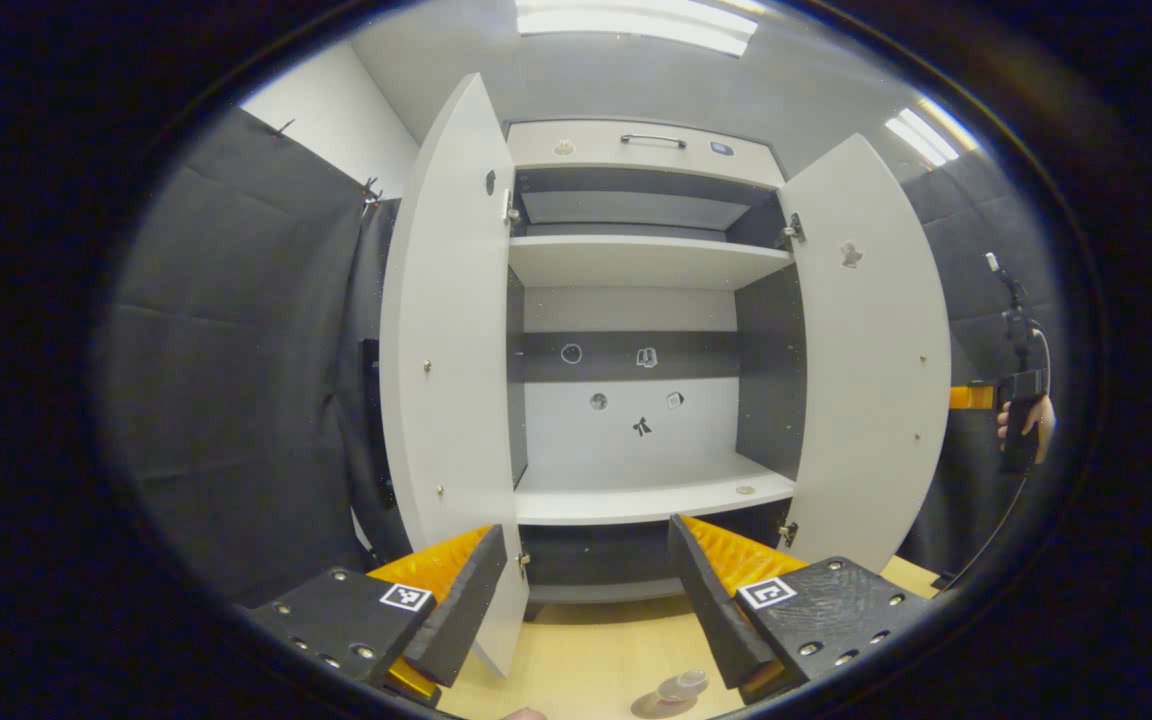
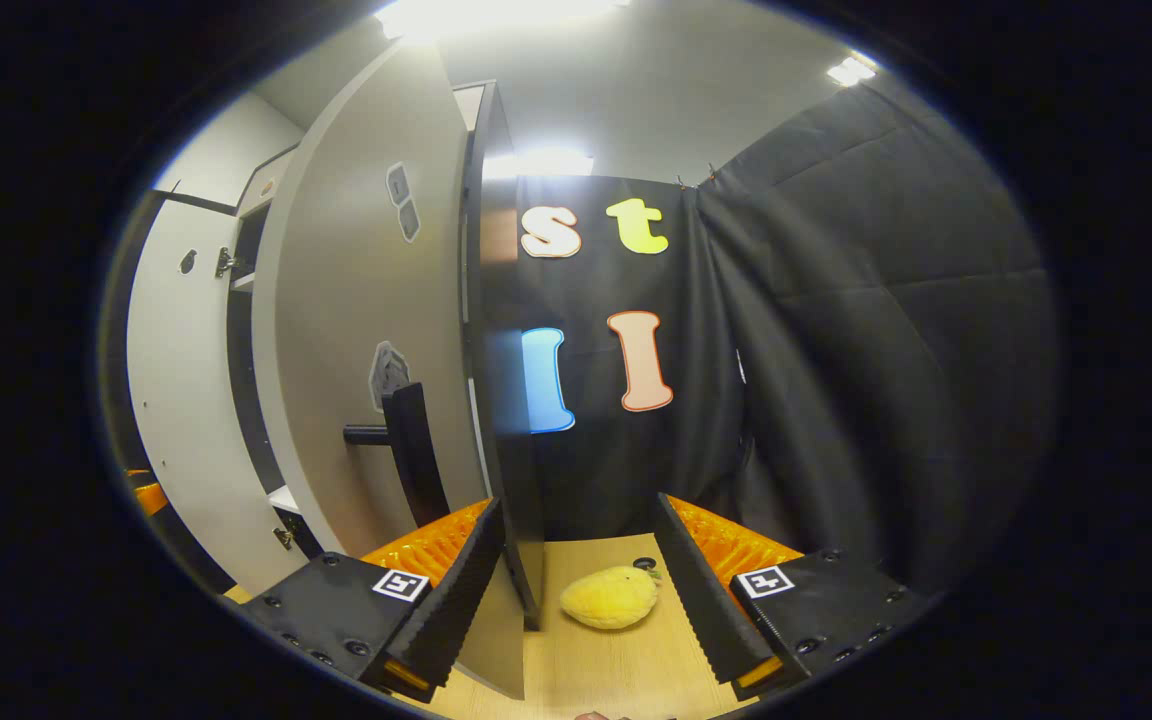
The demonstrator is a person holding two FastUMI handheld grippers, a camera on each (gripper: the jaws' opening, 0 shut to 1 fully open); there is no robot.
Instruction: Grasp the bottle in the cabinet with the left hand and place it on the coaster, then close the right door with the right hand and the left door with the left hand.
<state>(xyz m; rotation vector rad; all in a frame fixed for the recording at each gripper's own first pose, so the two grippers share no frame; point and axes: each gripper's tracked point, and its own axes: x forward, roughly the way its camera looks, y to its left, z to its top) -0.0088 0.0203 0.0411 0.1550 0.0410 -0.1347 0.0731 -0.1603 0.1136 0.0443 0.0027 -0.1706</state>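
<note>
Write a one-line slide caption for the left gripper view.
Open left gripper faces the cabinet, both doors wide, bottle already on the table.

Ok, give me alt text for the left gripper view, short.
A white two-door cabinet stands wide open with bare shelves, seen past the open left claw. A small clear plastic bottle sits on a round coaster on the pale wooden table below.

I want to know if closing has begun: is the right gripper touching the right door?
Cannot tell. In the right gripper view the open right gripper straddles the right door's edge, but whether a finger presses it is unclear.
</note>
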